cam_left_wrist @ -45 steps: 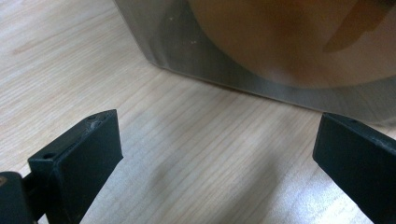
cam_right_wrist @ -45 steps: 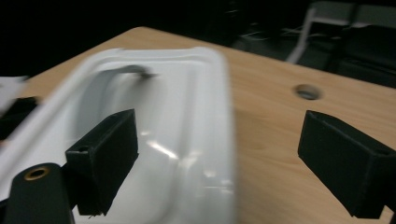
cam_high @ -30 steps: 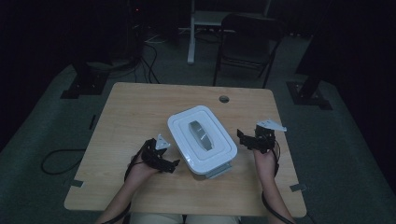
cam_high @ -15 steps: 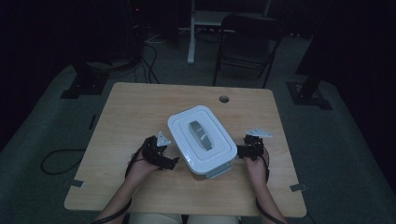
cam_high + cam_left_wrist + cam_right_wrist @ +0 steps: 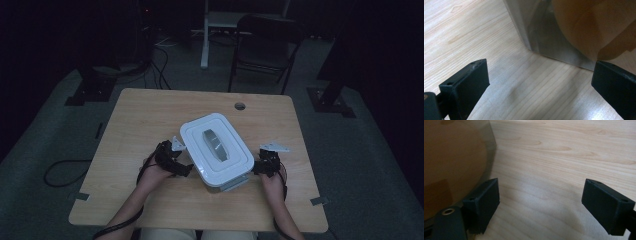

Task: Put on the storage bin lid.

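Observation:
A white lidded container (image 5: 216, 149) with a grey handle on its lid sits near the middle of the wooden table (image 5: 150, 115). My left gripper (image 5: 181, 162) is low at the container's left side, open, jaws wide with only tabletop between them. Its own view has the container's clear wall (image 5: 541, 32) just ahead, something orange-brown behind it. My right gripper (image 5: 260, 165) is at the container's right side, open too. In the right gripper view the container wall (image 5: 456, 157) stands close beside the left jaw.
A round cable hole (image 5: 240, 106) lies at the table's far edge. A dark chair (image 5: 265, 40) and a white stand (image 5: 207, 30) are beyond the table. Cables lie on the floor at the left (image 5: 65, 167).
My right gripper has come down and inward toward the container's right side. The left gripper has barely shifted.

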`<action>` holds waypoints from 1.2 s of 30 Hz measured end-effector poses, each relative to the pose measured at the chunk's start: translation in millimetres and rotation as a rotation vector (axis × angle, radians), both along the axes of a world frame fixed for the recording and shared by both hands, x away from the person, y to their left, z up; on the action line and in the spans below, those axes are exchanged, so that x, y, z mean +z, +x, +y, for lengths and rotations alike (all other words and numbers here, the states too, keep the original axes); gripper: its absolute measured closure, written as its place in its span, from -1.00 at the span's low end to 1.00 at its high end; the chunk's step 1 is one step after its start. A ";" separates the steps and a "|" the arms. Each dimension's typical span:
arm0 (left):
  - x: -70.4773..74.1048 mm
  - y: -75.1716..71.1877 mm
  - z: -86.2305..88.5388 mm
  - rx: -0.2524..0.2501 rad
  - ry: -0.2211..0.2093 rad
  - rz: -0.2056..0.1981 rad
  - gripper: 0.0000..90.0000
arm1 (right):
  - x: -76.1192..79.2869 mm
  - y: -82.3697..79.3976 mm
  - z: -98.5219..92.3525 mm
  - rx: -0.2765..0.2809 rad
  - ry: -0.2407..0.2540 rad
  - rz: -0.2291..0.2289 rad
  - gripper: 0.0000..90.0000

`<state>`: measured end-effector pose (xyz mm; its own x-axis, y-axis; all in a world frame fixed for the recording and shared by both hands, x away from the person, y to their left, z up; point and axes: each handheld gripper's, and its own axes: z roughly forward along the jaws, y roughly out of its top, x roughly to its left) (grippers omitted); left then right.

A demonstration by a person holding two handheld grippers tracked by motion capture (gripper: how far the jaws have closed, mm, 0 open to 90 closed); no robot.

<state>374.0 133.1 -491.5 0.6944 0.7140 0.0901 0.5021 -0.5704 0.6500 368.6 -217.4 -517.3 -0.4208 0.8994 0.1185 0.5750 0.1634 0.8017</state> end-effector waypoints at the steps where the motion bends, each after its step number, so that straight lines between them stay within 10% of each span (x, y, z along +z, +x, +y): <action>1: 0.5 1.1 -0.7 -0.002 0.003 0.002 -0.96 | -0.1 -2.5 -0.7 0.013 0.010 0.001 -0.64; 36: 12.5 6.7 3.4 0.001 -0.010 -0.038 -0.96 | 0.8 -45.4 13.2 0.116 0.008 0.006 -0.64</action>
<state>380.8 136.5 -479.0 0.6897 0.7158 0.1093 0.4775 -0.5631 0.6745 323.2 -204.3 -516.5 -0.5213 0.8437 0.1282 0.5575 0.2230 0.7997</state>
